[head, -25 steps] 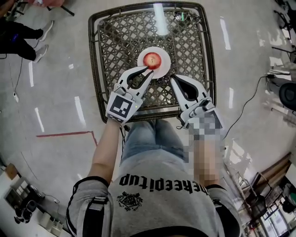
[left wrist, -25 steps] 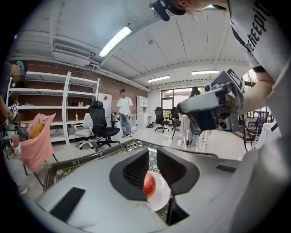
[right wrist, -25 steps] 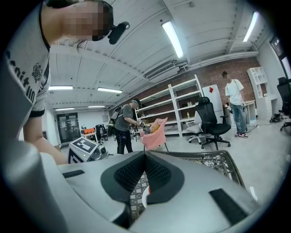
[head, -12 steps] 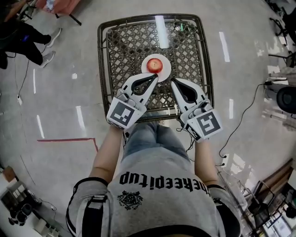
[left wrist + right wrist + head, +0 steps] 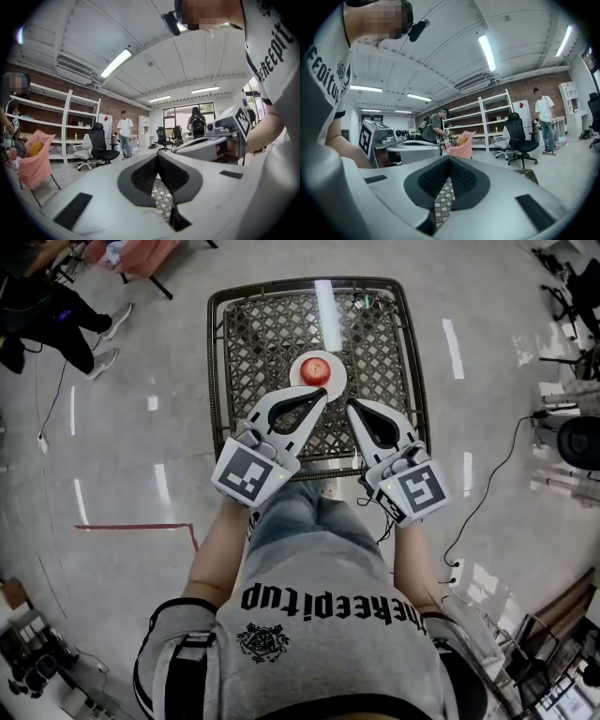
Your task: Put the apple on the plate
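Observation:
A red apple (image 5: 316,369) sits on a small white plate (image 5: 337,371) in the middle of the wicker table (image 5: 217,381). My left gripper (image 5: 323,393) is shut and empty, with its tips over the plate's near edge, just short of the apple. My right gripper (image 5: 351,407) is shut too and holds nothing, a little nearer me and to the right of the plate. In the left gripper view the pads meet at the left gripper's (image 5: 157,154) tip above the table's weave. The right gripper view shows the same for the right gripper (image 5: 449,158).
The table has a dark raised rim and a glass top over the lattice. A person's legs (image 5: 66,320) stand on the floor at the far left, next to a pink cloth (image 5: 131,254). A cable (image 5: 487,474) trails on the right. Red tape (image 5: 131,525) marks the floor on the left.
Both grippers have risen and drawn back from the plate. The left tips, which were beside the apple, are now apart from it. The apple has stayed on the plate.

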